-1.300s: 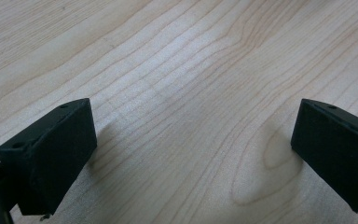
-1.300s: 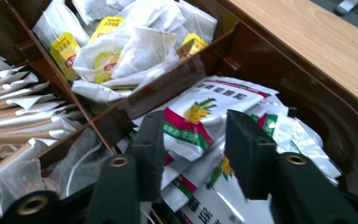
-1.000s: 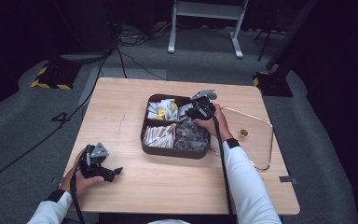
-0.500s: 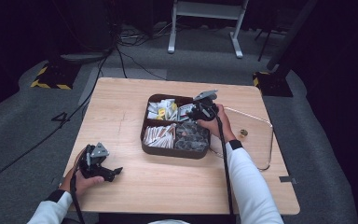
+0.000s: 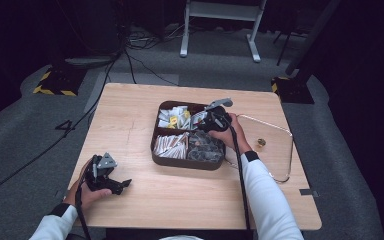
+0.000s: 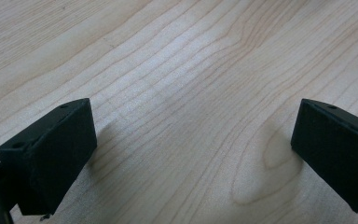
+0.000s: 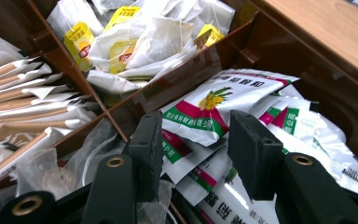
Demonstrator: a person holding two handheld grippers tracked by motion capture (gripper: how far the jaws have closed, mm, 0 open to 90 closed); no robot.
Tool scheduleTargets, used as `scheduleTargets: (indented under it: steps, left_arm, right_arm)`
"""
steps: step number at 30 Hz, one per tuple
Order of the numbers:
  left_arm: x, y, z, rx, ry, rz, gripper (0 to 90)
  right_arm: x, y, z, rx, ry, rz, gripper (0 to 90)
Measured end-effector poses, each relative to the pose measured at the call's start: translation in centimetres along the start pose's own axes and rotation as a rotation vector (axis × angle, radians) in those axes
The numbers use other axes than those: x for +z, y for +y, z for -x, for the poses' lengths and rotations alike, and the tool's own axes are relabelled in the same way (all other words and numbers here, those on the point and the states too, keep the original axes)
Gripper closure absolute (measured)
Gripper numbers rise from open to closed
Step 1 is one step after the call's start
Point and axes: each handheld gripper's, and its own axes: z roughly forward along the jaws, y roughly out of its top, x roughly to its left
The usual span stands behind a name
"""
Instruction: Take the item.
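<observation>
On my screen: a light wooden table (image 5: 180, 200) bearing a dark brown four-compartment plastic organiser tray (image 5: 187, 163), with a clear rounded plastic lid (image 5: 280, 150) lying just to the tray's right and a small brownish round object (image 5: 261, 142) that I cannot identify showing through it. My right gripper (image 5: 200, 120) sits over the tray's far right compartment, held in a hand (image 5: 227, 132) with a white sleeve (image 5: 265, 195) behind it. In the right gripper view its black jaws have just been opening and now stand moderately apart, and a white sachet printed with red and green bands and a yellow flower (image 7: 214, 105) lies between and just beyond the pads, which do not press on it; it rests on top of a heap of like sachets (image 7: 303, 126) in that compartment. Across the divider, white tea bags with yellow tags (image 7: 135, 42) fill the neighbouring compartment. Paper-wrapped brown stirrer sticks (image 7: 23, 102) lie in another, and clear crinkled plastic packets (image 7: 70, 163) in the nearest. My left gripper (image 5: 122, 184) rests on bare wood near the table's front left corner, well apart from the tray, its jaws spread wide with only wood grain between them in the left gripper view.
</observation>
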Motion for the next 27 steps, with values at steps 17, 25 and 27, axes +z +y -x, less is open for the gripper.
scheduleTargets:
  steps: [17,25,27]
  left_arm:
    - [0.0,0.0,0.0,0.0,0.0,0.0,0.3]
    - [0.0,0.0,0.0,0.0,0.0,0.0,0.4]
    - [0.0,0.0,0.0,0.0,0.0,0.0,0.4]
  right_arm:
    - [-0.34,-0.06,0.44,0.014,-0.063,0.072,90.0]
    - [-0.13,0.43,0.03,0.007,-0.036,0.08,82.0]
    - [0.26,0.56,-0.03,-0.002,-0.031,0.056,73.5]
